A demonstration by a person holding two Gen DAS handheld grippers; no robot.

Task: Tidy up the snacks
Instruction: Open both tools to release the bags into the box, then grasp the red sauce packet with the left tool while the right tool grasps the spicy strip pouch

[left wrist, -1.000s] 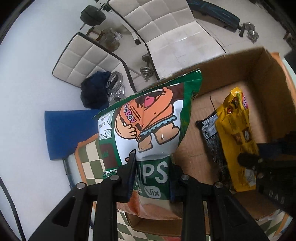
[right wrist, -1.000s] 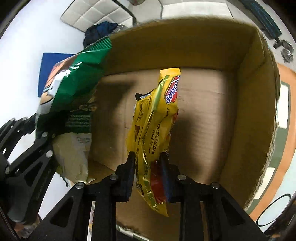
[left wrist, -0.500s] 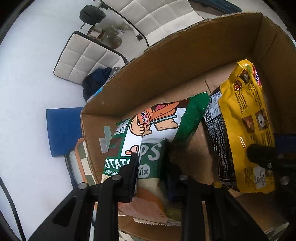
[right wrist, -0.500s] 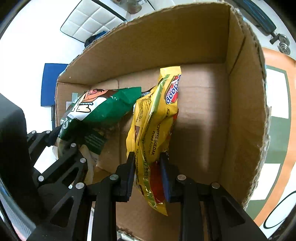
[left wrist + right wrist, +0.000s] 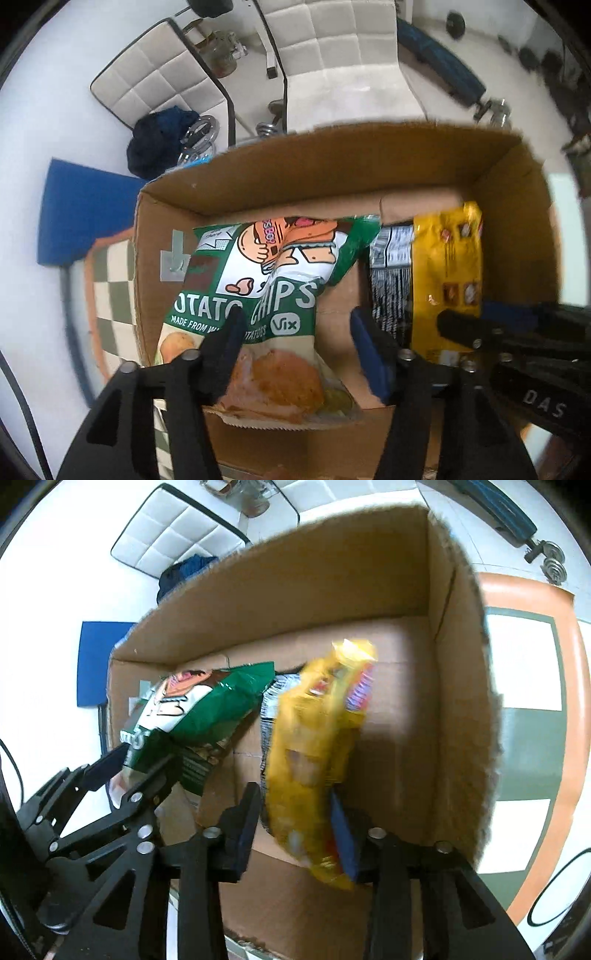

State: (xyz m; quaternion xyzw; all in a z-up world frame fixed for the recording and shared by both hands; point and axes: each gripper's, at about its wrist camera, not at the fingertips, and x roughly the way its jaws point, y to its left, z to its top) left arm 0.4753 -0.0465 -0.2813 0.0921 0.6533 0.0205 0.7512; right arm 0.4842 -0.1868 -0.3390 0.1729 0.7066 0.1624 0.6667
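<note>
Two tools are letting go over a cardboard box (image 5: 332,177). Left tool (image 5: 295,332) is opening, its chips bag (image 5: 258,273) now freed and lying inside, no longer lifted. Right tool (image 5: 295,812) is opening too, the yellow packet (image 5: 317,760) slipping loose between its jaws. Both snacks are landing boxed.

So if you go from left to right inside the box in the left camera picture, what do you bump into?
Left cardboard wall → green potato chips bag → bare box floor → black-and-white packet → yellow snack bag → right cardboard wall.
</note>
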